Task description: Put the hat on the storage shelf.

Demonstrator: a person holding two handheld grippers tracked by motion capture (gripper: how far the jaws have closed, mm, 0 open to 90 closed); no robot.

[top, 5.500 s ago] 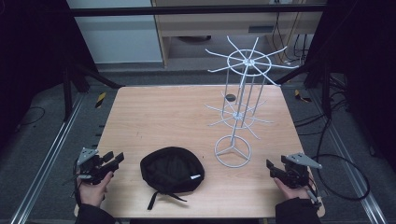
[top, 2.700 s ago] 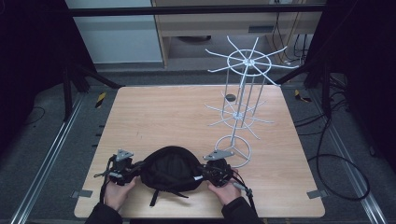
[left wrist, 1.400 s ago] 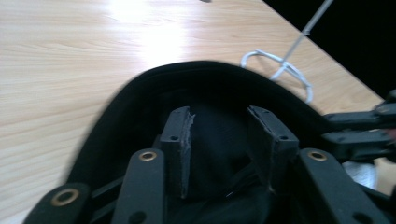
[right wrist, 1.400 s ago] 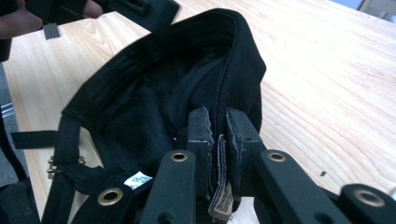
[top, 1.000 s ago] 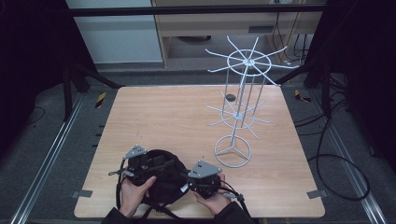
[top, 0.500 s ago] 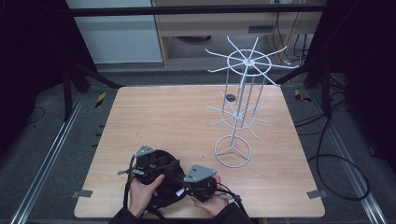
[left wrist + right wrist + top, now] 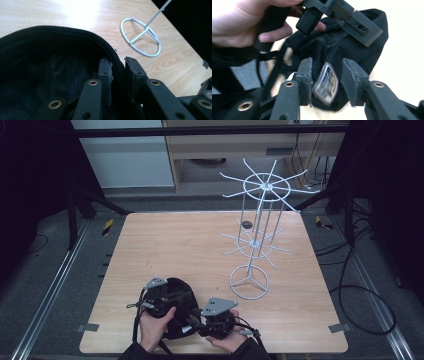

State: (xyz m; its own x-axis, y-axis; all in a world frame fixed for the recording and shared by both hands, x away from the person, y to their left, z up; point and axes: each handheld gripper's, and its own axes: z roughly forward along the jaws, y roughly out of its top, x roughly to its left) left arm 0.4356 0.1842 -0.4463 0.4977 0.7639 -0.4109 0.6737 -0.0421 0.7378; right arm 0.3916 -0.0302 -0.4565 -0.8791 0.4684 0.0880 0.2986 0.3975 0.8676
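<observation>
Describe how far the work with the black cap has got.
Done: the left gripper has just closed its jaws on the rim of the black cap, near the table's front edge. In hand: the right gripper has just opened its jaws, with a blurred label loose between them. Left: the cap is nowhere near the white wire rack, probably its destination.

I count one black cap (image 7: 176,312), one white wire display stand (image 7: 256,240), one wooden table (image 7: 190,240), two grippers, left (image 7: 167,300) and right (image 7: 200,326), and two hands on them.
</observation>
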